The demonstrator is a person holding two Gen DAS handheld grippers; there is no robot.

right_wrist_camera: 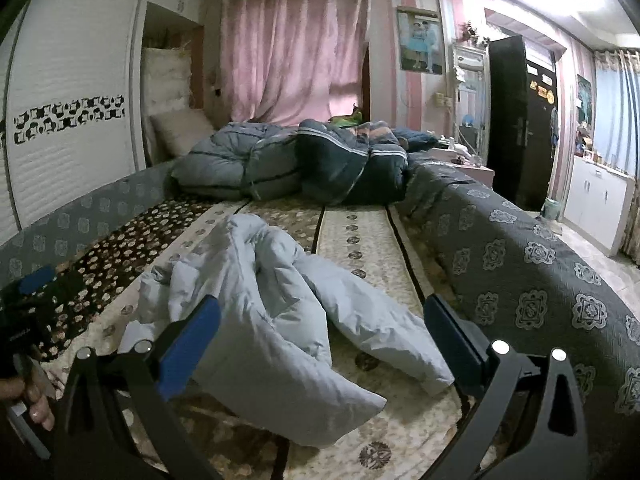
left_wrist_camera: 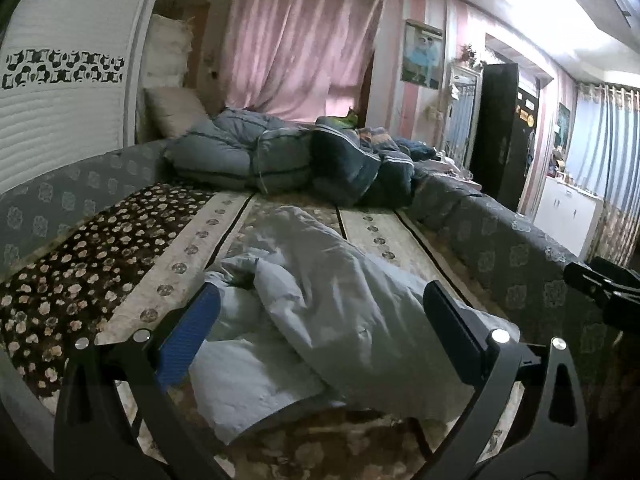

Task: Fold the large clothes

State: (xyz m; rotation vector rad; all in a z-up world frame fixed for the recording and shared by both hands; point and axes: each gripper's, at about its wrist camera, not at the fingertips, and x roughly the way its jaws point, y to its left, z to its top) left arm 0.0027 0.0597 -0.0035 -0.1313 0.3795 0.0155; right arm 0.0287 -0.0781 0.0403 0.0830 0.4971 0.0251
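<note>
Hovering: left gripper jaws spread, empty, over crumpled pale-blue quilted puffer jacket on patterned floral bed cover. Jacket's long axis runs away from jaws; left nearer. Right gripper spread too, empty.

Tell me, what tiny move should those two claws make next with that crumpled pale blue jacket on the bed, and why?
Probably lower the left gripper onto the nearest edge of the jacket and close on it. Both it and the right gripper are open and hold nothing, while the jacket lies bunched on the bed, so it likely needs spreading flat before any fold.
</note>
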